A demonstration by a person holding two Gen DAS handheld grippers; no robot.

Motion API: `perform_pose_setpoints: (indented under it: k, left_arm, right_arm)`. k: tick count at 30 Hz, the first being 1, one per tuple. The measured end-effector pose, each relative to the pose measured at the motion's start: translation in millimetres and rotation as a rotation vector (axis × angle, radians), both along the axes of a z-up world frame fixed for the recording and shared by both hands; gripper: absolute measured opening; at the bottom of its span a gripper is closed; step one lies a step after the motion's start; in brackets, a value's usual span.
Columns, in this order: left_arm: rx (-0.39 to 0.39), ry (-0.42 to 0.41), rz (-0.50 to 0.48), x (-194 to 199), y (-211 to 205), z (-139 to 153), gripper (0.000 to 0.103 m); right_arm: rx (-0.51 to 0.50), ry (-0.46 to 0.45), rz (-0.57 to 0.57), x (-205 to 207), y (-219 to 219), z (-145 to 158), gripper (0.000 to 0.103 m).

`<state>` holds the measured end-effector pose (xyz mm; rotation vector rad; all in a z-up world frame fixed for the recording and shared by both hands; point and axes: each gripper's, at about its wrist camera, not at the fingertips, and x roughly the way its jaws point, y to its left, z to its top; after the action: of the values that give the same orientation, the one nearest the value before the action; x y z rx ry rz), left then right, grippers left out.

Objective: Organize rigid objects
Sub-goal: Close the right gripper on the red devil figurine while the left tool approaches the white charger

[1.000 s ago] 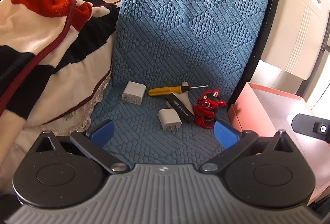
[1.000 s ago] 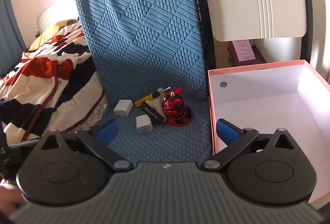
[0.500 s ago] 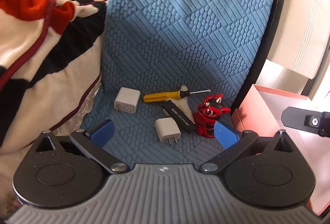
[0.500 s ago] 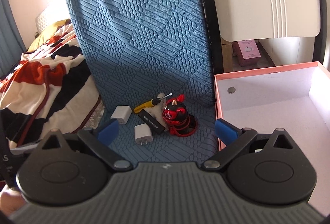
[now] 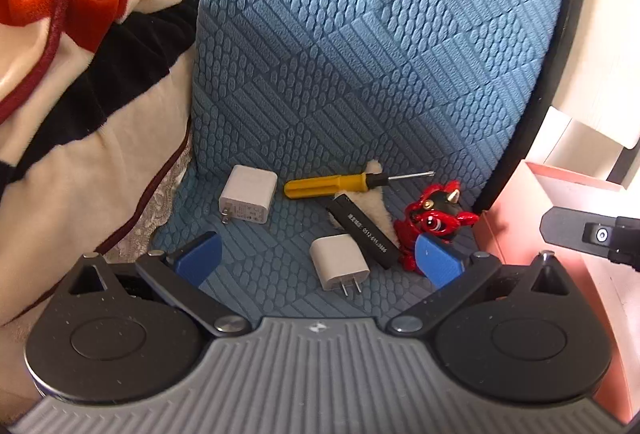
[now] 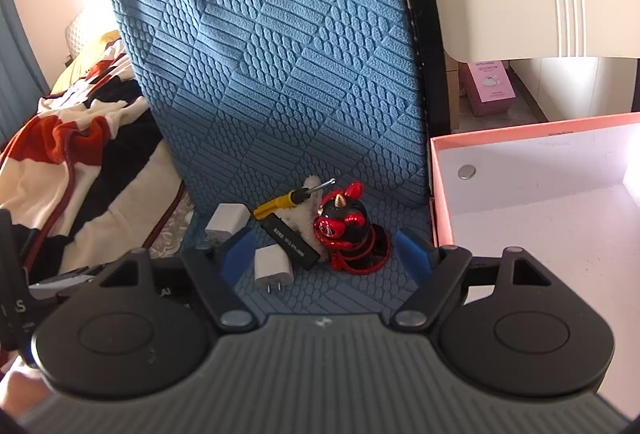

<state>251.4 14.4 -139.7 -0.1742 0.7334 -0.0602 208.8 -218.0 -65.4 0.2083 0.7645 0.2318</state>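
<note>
Both tongs sit closer to the clutter than 1 s ago; right tongs (image 6: 324,254) have just been narrowing, nothing gripped, red figurine (image 6: 344,228) between them. Left tongs (image 5: 318,260) wide, empty. Nothing boxed yet: chargers, screwdriver (image 5: 340,184) remain. Only right view shows box (image 6: 520,142) interior.

Left claw (image 5: 318,262): two blue finger pads (image 5: 199,259) on black angled link arms, silver pivot rivets at inner ends. Behind them, two black round housings, each with shallow circular recess and triangular cut-out on top. Centre body grey, ribbed lengthwise, small emblem at front edge.

Right claw (image 6: 326,254): same build — blue pads (image 6: 239,255), black links, silver rivets, black round housings, grey ribbed body with emblem. Seen from left wrist view, its side shows black bracket with small screw.
</note>
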Motion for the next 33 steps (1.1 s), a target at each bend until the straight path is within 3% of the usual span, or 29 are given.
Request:
perform_pose_setpoints:
  k: [5,14,20,26,33]
  left_arm:
    - [-0.032,0.029,-0.016,13.4,2.6,-4.6,0.103]
    - [-0.077,0.111,-0.022,43.8,2.1,-32.0,0.103]
    - [-0.111,0.18,-0.02,61.8,2.1,-61.8,0.091]
    - [-0.088,0.176,-0.049,71.4,-8.0,-80.3,0.088]
    - [-0.014,0.142,-0.071,75.7,-19.8,-89.7,0.073]
  right_arm:
    - [0.007,-0.003,0.013,13.9,0.8,0.7,0.072]
    - [-0.005,-0.001,0.015,47.2,5.7,-17.1,0.072]
    - [-0.062,0.04,0.045,62.4,14.0,-39.3,0.072]
    - [-0.118,0.048,0.032,77.2,21.2,-55.4,0.073]
    - [-0.154,0.074,0.099,91.1,36.3,-69.1,0.071]
